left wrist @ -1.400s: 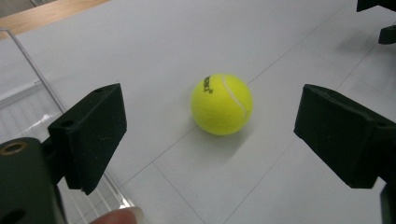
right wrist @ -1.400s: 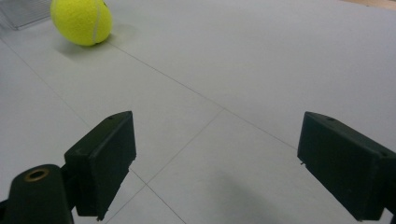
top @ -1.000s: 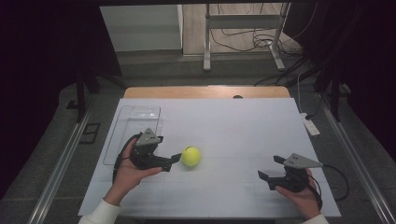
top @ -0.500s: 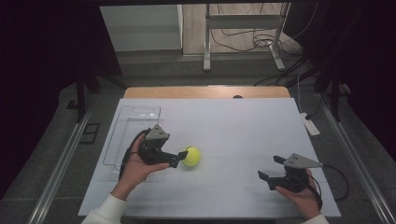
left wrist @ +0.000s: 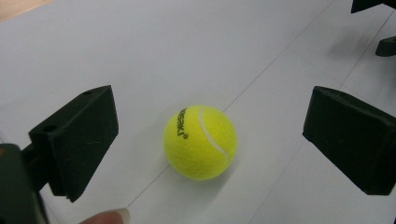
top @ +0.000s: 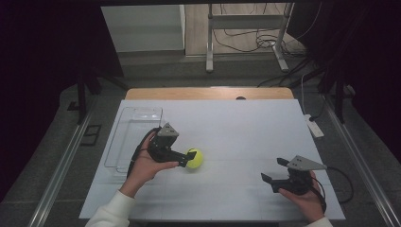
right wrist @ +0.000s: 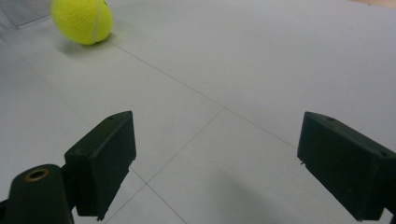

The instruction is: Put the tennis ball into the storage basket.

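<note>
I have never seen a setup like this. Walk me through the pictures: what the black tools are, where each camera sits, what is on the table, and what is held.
A person sits at a white table with a hand-held two-jaw tool in each hand. One camera looks down from above; one rides on each tool, looking along its black jaws. The left gripper has just been opening its jaws, and the yellow tennis ball sits loose between them. The right gripper is open, holding nothing. A clear plastic tray lies at the left.
</note>
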Available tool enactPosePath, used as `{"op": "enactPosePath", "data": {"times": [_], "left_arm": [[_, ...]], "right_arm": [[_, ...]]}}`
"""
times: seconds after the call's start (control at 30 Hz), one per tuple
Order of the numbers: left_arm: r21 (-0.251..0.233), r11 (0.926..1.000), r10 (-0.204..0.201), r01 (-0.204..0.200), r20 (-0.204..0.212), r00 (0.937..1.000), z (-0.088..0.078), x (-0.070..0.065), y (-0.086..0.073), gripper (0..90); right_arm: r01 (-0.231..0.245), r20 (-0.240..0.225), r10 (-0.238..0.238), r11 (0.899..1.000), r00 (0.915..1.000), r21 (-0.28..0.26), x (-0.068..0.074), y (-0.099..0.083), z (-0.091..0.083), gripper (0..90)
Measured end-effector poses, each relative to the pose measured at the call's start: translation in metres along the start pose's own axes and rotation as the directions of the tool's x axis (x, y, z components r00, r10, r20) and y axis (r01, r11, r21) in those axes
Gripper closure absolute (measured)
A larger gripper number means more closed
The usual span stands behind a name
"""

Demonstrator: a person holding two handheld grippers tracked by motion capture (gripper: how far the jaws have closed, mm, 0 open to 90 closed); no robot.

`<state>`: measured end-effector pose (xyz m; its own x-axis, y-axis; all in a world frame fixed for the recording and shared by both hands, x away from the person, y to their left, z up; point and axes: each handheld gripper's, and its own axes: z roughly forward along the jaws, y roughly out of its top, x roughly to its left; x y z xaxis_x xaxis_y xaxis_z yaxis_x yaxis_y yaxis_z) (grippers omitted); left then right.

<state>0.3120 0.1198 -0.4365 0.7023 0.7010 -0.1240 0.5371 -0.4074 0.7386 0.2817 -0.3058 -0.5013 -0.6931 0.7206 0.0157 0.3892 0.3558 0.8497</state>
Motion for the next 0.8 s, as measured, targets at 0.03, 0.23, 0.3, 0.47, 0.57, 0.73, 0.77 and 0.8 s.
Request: {"op": "enactPosePath", "data": {"times": [0.03, 0.23, 0.3, 0.47, 0.57, 0.73, 0.77, 0.8], "left_arm": [[0.0, 1.0, 0.0, 0.0, 0.0, 1.0, 0.0, 0.0, 0.0, 4.1], [0.037, 0.9992, 0.011, -0.012, 0.01, 0.9999, 0.009, 0.0, 0.001, 4.2], [0.044, 0.9989, 0.014, -0.014, 0.007, 0.9999, 0.011, 0.0, 0.002, 4.2], [0.078, 0.9967, 0.02, -0.021, 0.01, 0.9997, 0.022, -0.001, 0.003, 4.1], [0.088, 0.9958, 0.024, -0.025, 0.01, 0.9997, 0.025, -0.001, 0.004, 3.9], [0.102, 0.9945, 0.021, -0.023, 0.016, 0.9996, 0.03, -0.001, 0.006, 3.9], [0.106, 0.9941, 0.024, -0.025, 0.016, 0.9996, 0.031, 0.0, 0.006, 3.9], [0.11, 0.9937, 0.019, -0.021, 0.017, 0.9997, 0.033, 0.0, 0.006, 3.9]], "right_arm": [[0.0, 0.0, 0.0, 1.0, 1.0, 0.0, 0.0, 0.0, 0.0, 12.1], [0.002, 0.0, -0.002, 1.0, 1.0, 0.001, 0.0, 0.0, 0.0, 12.1], [0.001, 0.0, -0.001, 1.0, 1.0, 0.001, 0.0, 0.0, 0.0, 12.1], [-0.001, 0.0, 0.001, 1.0, 1.0, 0.003, 0.0, 0.0, 0.001, 12.1], [0.001, 0.0, -0.001, 1.0, 1.0, 0.003, 0.0, 0.0, 0.0, 12.1], [0.001, -0.001, -0.001, 1.0, 1.0, 0.003, 0.0, 0.0, 0.001, 12.1], [0.001, 0.0, -0.001, 1.0, 1.0, 0.004, 0.0, 0.0, 0.001, 12.1], [0.002, 0.001, -0.002, 1.0, 1.0, 0.007, 0.0, 0.0, 0.001, 12.1]]}}
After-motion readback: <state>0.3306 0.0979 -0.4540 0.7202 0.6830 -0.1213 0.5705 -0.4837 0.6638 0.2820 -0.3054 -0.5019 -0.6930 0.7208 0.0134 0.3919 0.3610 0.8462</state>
